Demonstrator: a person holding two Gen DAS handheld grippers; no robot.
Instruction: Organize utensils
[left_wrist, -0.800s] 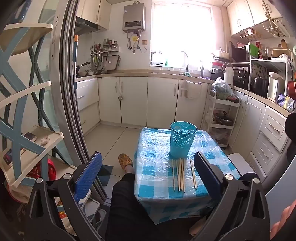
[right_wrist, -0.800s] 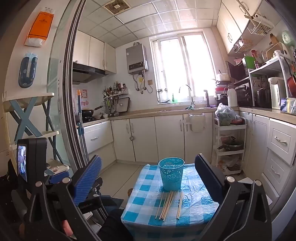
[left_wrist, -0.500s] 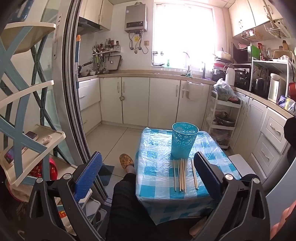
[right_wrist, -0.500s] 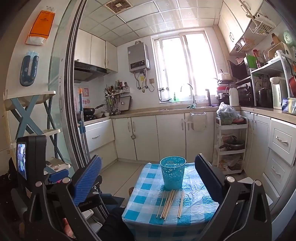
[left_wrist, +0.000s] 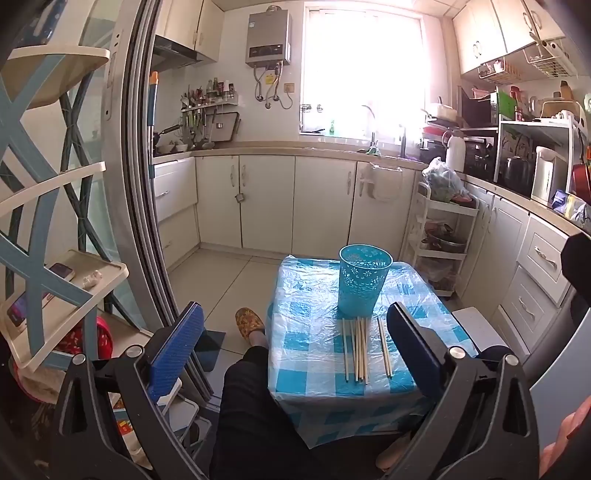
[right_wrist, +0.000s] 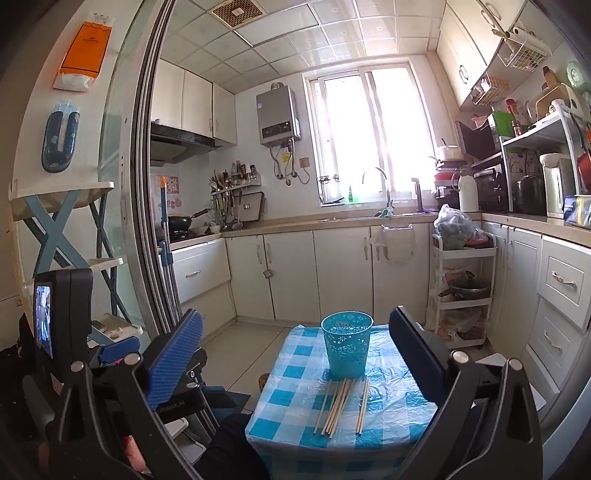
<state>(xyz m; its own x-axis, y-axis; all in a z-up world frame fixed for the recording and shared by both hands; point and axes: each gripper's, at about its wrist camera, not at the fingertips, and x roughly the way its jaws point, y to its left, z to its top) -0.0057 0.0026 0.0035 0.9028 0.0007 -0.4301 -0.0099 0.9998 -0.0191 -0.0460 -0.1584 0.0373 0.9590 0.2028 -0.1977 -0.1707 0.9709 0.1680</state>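
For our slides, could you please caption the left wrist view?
Open left claw faces chopsticks lying before a teal basket on the checkered table.

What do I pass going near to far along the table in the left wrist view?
Near table edge → chopsticks lying flat → upright teal basket → far table edge, then floor and white cabinets.

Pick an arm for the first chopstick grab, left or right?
Left, marginally. Both grippers are open, empty and held back from the table. The left gripper looks down on the chopsticks, which run roughly along its view; the right gripper sits more level.
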